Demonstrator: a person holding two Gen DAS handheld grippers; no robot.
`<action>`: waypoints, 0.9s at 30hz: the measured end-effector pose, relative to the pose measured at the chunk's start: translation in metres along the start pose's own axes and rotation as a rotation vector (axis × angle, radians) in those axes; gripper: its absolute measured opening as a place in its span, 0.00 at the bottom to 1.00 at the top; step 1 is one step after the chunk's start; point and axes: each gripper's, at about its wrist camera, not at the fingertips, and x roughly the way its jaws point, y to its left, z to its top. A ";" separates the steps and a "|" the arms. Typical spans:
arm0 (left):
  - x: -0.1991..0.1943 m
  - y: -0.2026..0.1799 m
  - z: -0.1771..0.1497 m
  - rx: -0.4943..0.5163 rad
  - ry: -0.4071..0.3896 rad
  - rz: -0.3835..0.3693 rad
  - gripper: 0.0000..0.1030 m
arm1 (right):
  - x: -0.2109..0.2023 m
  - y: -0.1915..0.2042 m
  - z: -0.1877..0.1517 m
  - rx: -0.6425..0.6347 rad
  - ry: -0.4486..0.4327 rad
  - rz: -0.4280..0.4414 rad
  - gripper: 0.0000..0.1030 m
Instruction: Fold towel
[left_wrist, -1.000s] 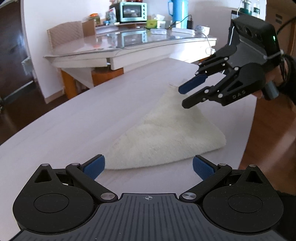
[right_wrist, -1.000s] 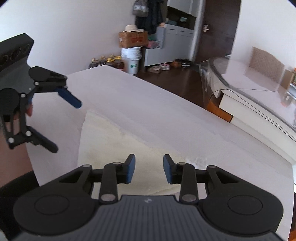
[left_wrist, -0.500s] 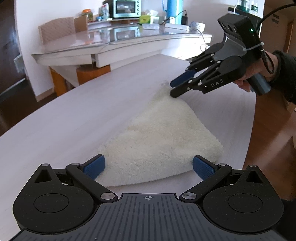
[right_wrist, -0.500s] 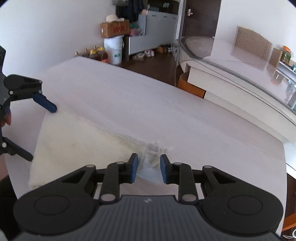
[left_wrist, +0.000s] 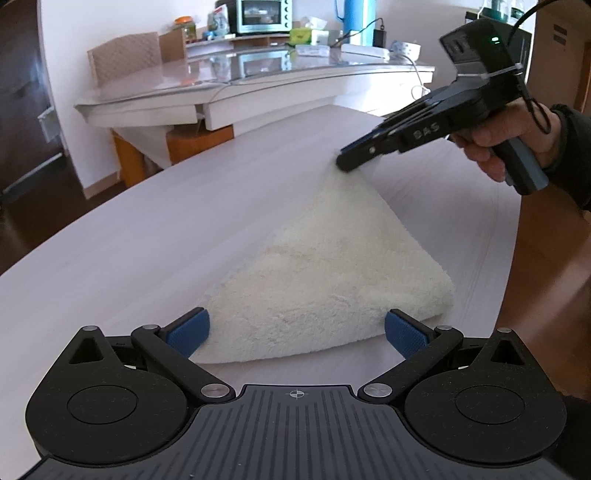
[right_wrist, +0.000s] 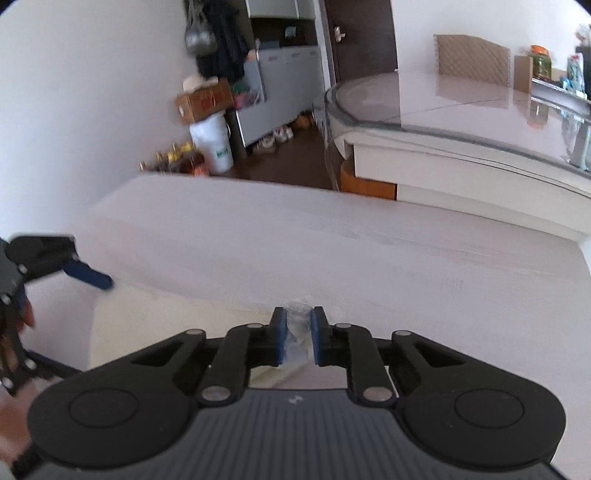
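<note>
We are holding the left claw (left_wrist: 295, 334) wide open at the desk's (left_wrist: 147, 229) near edge, its blue pads on either side of the folded cream towel's (left_wrist: 325, 273) near end, touching nothing. The towel is lying near the desk's right edge. At its far corner, our right claw (right_wrist: 298, 332) is closing on a pinch of cloth; its own body is hiding most of that corner. The right-wrist view is blurring.
</note>
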 end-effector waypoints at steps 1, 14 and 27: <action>0.000 0.001 0.001 -0.002 -0.004 0.003 1.00 | -0.002 0.001 0.001 0.005 -0.014 0.004 0.13; 0.007 0.010 0.004 -0.035 -0.028 0.024 1.00 | 0.008 -0.030 -0.012 0.146 -0.009 -0.070 0.19; 0.011 0.025 0.019 -0.119 -0.022 0.225 1.00 | -0.008 -0.003 0.000 0.042 -0.103 -0.060 0.20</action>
